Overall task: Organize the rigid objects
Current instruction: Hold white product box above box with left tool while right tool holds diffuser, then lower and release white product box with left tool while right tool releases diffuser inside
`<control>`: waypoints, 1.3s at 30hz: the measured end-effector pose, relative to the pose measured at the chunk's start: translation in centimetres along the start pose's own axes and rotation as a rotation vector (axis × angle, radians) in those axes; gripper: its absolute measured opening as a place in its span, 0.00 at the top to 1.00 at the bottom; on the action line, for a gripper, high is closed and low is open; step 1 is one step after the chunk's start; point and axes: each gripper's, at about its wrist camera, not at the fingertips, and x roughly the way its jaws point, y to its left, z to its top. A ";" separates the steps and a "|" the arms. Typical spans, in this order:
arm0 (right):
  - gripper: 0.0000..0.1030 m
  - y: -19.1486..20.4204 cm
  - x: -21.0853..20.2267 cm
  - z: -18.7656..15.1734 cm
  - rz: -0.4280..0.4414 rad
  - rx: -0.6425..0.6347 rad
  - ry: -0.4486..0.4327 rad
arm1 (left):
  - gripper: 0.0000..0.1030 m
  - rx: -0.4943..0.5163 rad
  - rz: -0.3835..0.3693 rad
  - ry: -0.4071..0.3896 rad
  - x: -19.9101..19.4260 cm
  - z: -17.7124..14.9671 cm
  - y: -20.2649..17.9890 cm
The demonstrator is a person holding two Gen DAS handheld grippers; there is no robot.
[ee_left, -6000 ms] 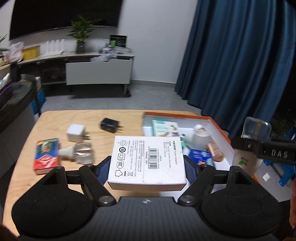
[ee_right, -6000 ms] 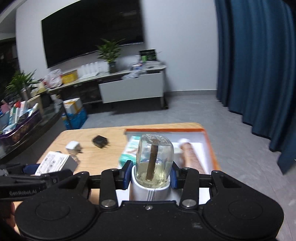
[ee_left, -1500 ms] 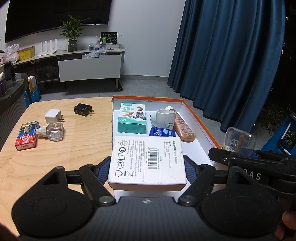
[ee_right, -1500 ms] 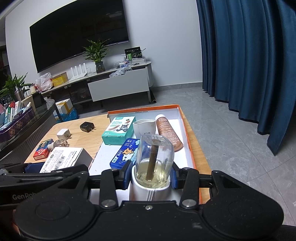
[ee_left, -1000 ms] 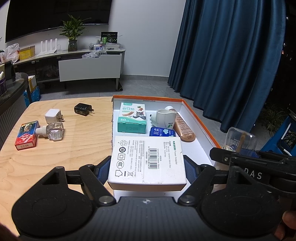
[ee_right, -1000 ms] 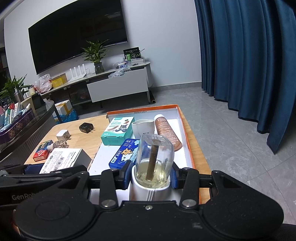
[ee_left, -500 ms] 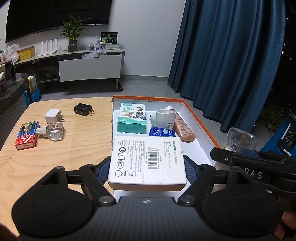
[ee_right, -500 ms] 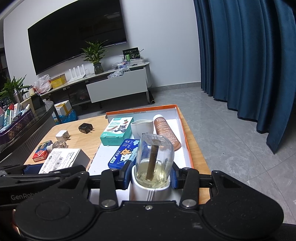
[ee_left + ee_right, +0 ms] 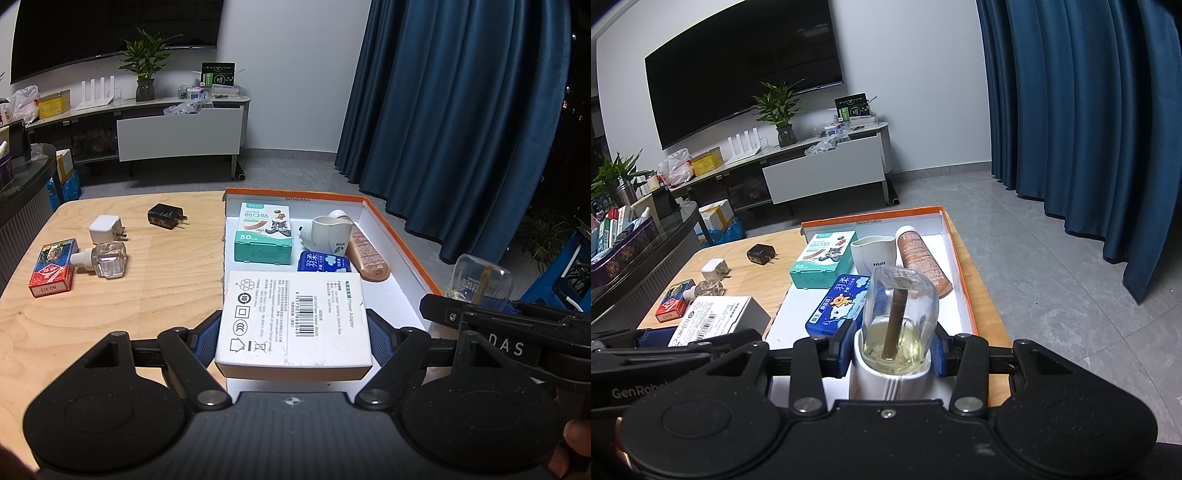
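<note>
Left wrist view: the left gripper (image 9: 293, 334) clamps a white adapter box (image 9: 293, 317) flat between its blue pads, held above the near end of the orange-rimmed tray (image 9: 402, 240). Inside the tray lie a green plaster box (image 9: 264, 232), a white cup (image 9: 328, 236), a blue pack (image 9: 323, 262) and a brown tube (image 9: 365, 251). On the wooden table (image 9: 110, 306) sit two chargers, a glass bottle and a red card box.

Right wrist view: the right gripper (image 9: 890, 350) grips a liquid refill bottle (image 9: 899, 317) upright, over the tray's near right side.
</note>
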 end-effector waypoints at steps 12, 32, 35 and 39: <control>0.51 0.0 0.1 -0.1 -0.001 0.002 0.002 | 0.23 -0.001 0.000 0.003 0.1 -0.1 0.1; 0.51 0.1 1.2 -0.4 -0.005 0.006 0.030 | 0.23 0.001 -0.003 0.025 1.1 -0.2 0.1; 0.51 0.2 1.6 -0.3 -0.004 0.000 0.036 | 0.23 0.004 -0.001 0.029 1.3 -0.3 0.2; 0.51 0.3 2.1 -0.2 0.000 -0.006 0.048 | 0.23 0.002 0.002 0.036 1.6 -0.3 0.3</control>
